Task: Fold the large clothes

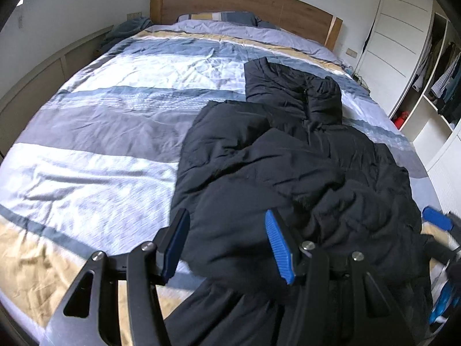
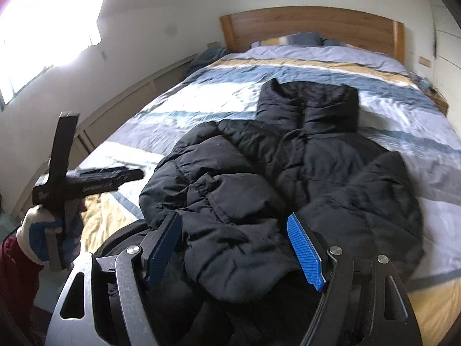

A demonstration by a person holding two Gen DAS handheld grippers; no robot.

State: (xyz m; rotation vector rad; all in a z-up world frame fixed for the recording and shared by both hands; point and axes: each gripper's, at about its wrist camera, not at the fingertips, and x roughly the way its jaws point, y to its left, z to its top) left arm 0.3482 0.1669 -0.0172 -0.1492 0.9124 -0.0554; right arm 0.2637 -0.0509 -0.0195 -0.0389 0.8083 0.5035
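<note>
Black puffer jacket (image 1: 288, 155) lies on the bed (image 1: 86, 144), toward its right half and near the foot edge, hood end pointing at the wooden headboard (image 1: 245, 3). Both sleeves are bunched over the body; the fabric is heaped and wrinkled, so the front seam shows only near the collar. The jacket's lower hem runs under both gripper frames and out of view at the bottom of each picture. Left gripper (image 1: 227, 248): jaws wide apart, blue pads straddling a fold of the jacket's near edge, nothing clamped between them; whether the pads touch the cloth cannot be told. Right gripper (image 2: 234, 248): jaws likewise wide apart over a puffed sleeve, holding nothing. In the right wrist view the left gripper's body is seen from the side at far left, gripped by a gloved hand (image 2: 49, 236), above the bed's left part; its jaws are out of sight there. In the left wrist view only a blurred blue pad and dark frame of the right gripper show at the right edge. Striped duvet in blue, grey, white and yellow covers the bed. Pillow (image 1: 219, 17) at the headboard is partly hidden behind the duvet fold. Open wardrobe (image 1: 426, 66) at right, contents too small to identify.
</note>
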